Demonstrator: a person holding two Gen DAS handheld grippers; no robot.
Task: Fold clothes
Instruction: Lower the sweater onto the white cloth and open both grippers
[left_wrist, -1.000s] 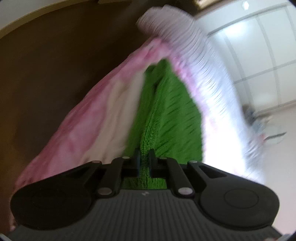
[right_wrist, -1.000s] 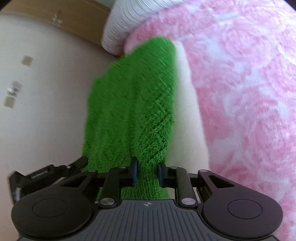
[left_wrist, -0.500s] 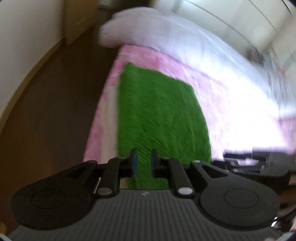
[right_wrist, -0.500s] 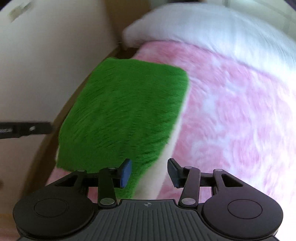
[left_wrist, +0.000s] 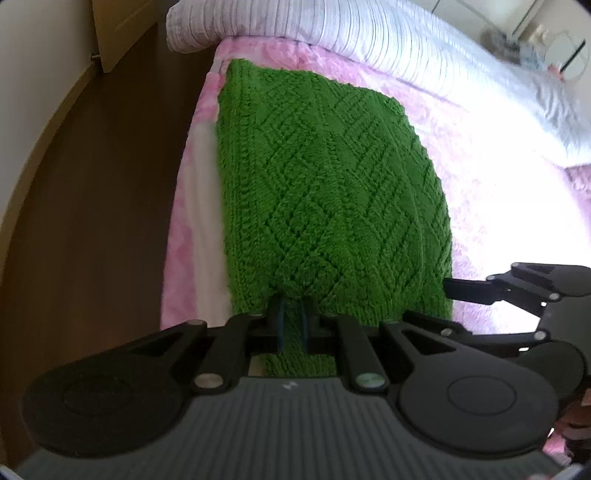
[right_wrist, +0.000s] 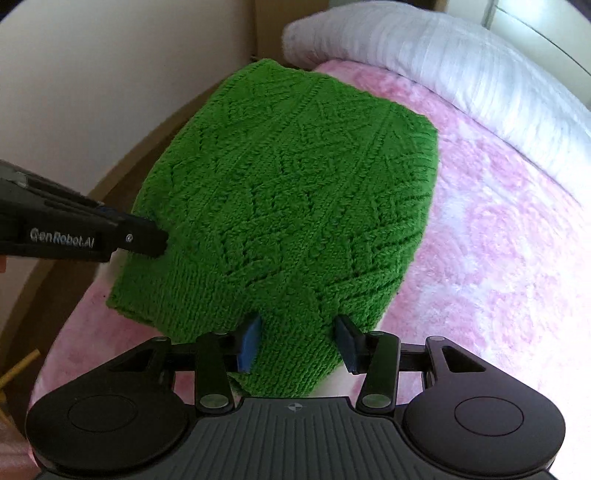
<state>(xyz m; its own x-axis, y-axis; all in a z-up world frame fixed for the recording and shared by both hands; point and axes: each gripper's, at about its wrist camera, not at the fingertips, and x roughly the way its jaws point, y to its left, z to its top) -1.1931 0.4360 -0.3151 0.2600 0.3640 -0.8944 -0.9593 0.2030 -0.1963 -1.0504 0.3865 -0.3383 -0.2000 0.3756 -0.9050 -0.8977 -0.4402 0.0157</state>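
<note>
green knit flat on the pink blanket, one corner pinched

the green knitted garment (left_wrist: 325, 192) lay folded on the pink blanket (left_wrist: 491, 206), hard against the bed's left edge. at the garment's near left corner the left gripper (left_wrist: 292, 325) was clenched on the knit. at its near right corner the right gripper (right_wrist: 298, 341) stood released, blue pads (right_wrist: 248, 345) apart, the hem lying loose between them. beyond the garment lay a white striped duvet (right_wrist: 443, 55).
</note>
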